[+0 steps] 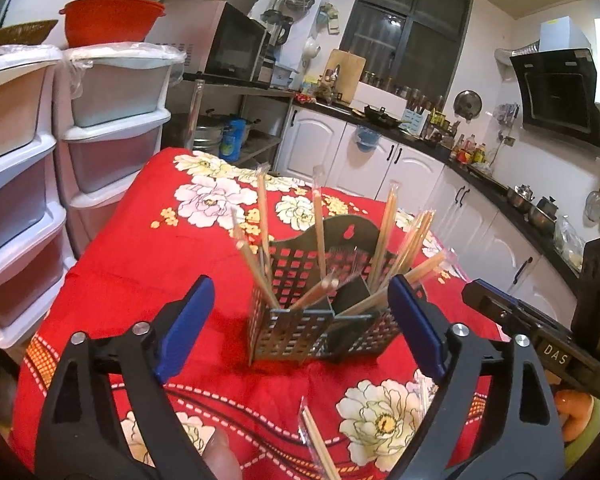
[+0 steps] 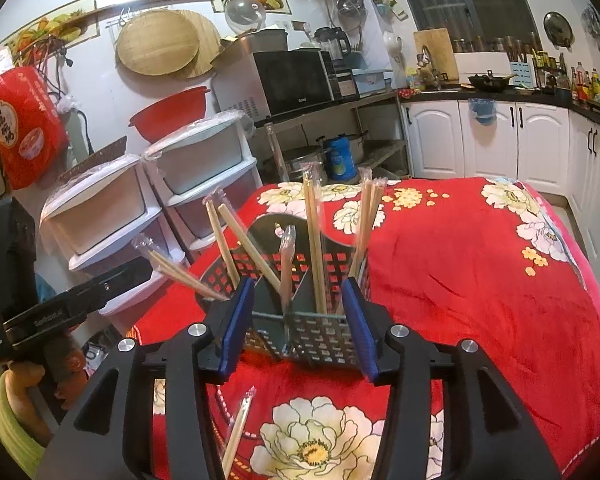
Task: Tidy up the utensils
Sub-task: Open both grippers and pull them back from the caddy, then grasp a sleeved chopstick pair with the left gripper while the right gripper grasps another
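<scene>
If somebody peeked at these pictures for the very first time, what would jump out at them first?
Probably the bright red flowered cloth covering the table. In the middle of it stands a dark holder with holes, with wrapped chopsticks poking out in all directions. Close up, the left gripper and the right gripper, both with blue pads, frame the holder, and one more wrapped pair lies on the cloth nearby.

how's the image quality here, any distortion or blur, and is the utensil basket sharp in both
Left wrist view: strong fisheye bending, dark corners, utensil basket fairly sharp, wrapped chopsticks slightly soft. Right wrist view: same curvature, cabinets bowed, basket sharp, warm indoor light, no heavy glare.
</scene>
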The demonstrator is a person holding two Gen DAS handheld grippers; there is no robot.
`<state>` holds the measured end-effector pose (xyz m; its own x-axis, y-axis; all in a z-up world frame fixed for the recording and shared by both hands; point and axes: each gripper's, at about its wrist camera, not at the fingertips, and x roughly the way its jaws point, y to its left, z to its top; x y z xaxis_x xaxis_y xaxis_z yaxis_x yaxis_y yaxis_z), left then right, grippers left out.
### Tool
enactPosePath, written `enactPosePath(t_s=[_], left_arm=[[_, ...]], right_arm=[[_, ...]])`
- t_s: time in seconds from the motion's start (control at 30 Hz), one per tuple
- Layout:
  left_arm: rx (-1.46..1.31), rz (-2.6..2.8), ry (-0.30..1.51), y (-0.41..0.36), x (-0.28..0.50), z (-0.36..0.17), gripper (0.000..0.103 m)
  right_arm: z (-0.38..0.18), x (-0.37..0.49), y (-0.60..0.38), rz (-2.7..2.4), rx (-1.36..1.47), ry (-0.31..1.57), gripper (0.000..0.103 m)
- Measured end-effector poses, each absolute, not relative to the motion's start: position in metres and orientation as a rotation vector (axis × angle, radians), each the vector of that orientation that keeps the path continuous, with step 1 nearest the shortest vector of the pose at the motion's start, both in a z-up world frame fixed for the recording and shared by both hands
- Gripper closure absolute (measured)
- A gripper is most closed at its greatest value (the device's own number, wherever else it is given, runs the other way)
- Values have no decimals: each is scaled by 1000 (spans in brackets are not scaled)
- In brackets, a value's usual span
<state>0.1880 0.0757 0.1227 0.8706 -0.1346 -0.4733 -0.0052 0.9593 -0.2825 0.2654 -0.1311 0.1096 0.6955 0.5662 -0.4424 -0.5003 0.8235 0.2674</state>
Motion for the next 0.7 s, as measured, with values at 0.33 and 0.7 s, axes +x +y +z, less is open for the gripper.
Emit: enactPosePath(t_s=[0.33, 0.7], left_arm=[[-278, -59, 535, 74, 177, 111, 12], [-285, -46, 572, 73, 166, 92, 12]], right_arm=[[100, 253, -131, 597, 114, 559, 50], [84, 243, -135, 589, 95, 595, 46]])
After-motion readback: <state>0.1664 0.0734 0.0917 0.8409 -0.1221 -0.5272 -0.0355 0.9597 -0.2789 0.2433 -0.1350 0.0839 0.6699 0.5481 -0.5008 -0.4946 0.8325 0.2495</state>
